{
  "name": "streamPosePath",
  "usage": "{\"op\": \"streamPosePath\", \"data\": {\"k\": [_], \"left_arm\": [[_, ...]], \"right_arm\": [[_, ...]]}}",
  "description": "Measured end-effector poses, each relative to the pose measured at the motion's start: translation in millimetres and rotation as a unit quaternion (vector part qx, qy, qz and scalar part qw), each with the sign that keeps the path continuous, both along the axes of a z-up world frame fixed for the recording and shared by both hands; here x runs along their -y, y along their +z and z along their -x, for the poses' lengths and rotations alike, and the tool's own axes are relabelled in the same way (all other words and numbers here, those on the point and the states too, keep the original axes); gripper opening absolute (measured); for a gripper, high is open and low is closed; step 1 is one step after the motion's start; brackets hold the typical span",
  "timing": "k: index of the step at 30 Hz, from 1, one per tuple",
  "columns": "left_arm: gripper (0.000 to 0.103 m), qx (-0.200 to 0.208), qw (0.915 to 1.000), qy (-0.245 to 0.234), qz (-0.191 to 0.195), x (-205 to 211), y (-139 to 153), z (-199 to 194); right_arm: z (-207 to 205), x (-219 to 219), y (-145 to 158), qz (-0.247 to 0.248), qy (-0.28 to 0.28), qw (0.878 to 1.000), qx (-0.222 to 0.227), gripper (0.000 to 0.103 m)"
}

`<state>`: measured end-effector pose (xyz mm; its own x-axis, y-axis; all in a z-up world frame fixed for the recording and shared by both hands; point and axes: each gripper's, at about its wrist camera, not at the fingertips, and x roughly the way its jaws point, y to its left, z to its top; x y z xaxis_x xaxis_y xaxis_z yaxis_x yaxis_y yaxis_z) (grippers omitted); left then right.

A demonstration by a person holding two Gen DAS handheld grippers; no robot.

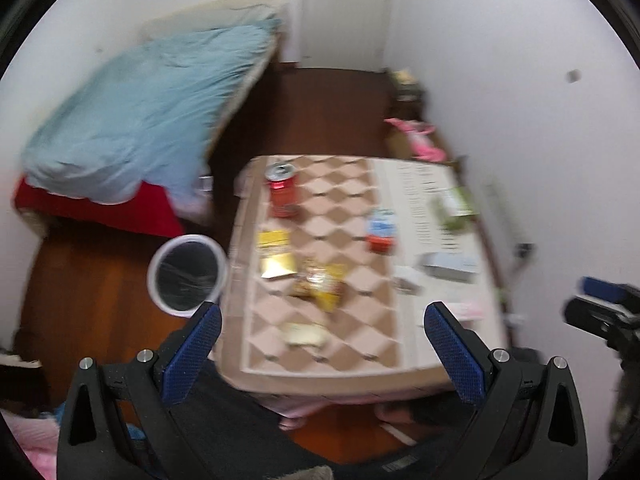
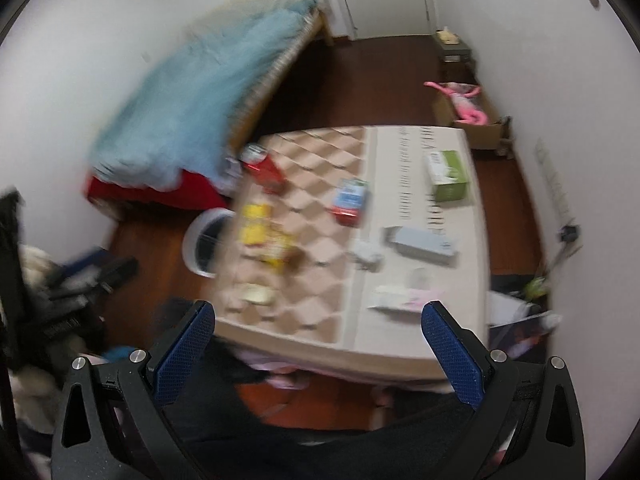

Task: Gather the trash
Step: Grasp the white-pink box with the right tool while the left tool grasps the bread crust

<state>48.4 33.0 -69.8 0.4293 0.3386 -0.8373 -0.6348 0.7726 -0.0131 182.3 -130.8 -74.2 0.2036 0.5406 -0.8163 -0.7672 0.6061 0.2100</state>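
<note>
My left tool (image 1: pixel 322 334) and right tool (image 2: pixel 318 334) both gape wide, holding nothing, above the near edge of the table (image 1: pixel 332 364). On it lie a red can (image 1: pixel 282 192), yellow wrappers (image 1: pixel 308 272) and a small carton (image 1: pixel 381 229). The bin (image 1: pixel 187 276) stands on the floor just left of the table.

A red can (image 1: pixel 283 189) stands far left on the table (image 1: pixel 400 344). Yellow wrappers (image 1: pixel 304 268) lie nearer. A bin (image 1: pixel 187 274) stands left.
</note>
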Motion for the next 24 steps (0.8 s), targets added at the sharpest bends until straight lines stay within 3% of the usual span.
{"op": "streamPosePath", "data": {"k": [3, 6, 10, 16, 19, 23, 24], "left_arm": [[0.103, -0.045, 0.9986, 0.025, -0.009, -11.1, -52.2, -15.9], [0.103, -0.097, 0.9941, 0.047, 0.011, -22.6, -115.0, -27.1], [0.103, -0.146, 0.9857, 0.073, 0.042, -26.8, -175.9, -30.8], [0.103, -0.18, 0.976, 0.093, 0.08, -29.5, -227.0, -28.8], [0.103, -0.182, 0.9733, 0.093, 0.104, -35.9, -242.3, -28.6], [0.103, -0.181, 0.973, 0.082, 0.117, -40.1, -249.9, -29.7], [0.103, -0.182, 0.9729, 0.079, 0.119, -40.5, -251.4, -30.5]], "right_arm": [[-19.4, -28.8, -50.6, 0.074, 0.02, 0.997, 0.01, 0.103], [-35.3, -58.8, -112.0, 0.157, 0.061, 0.986, 0.016, 0.103], [-49.2, -98.0, -189.8, 0.266, 0.12, 0.955, 0.04, 0.103], [-64.4, -119.9, -255.5, 0.377, 0.172, 0.906, 0.086, 0.103], [-73.3, -121.6, -269.1, 0.387, 0.178, 0.902, 0.075, 0.1], [-88.6, -120.4, -279.2, 0.363, 0.159, 0.918, 0.02, 0.056], [-92.5, -118.4, -279.4, 0.354, 0.149, 0.923, 0.004, 0.056]]}}
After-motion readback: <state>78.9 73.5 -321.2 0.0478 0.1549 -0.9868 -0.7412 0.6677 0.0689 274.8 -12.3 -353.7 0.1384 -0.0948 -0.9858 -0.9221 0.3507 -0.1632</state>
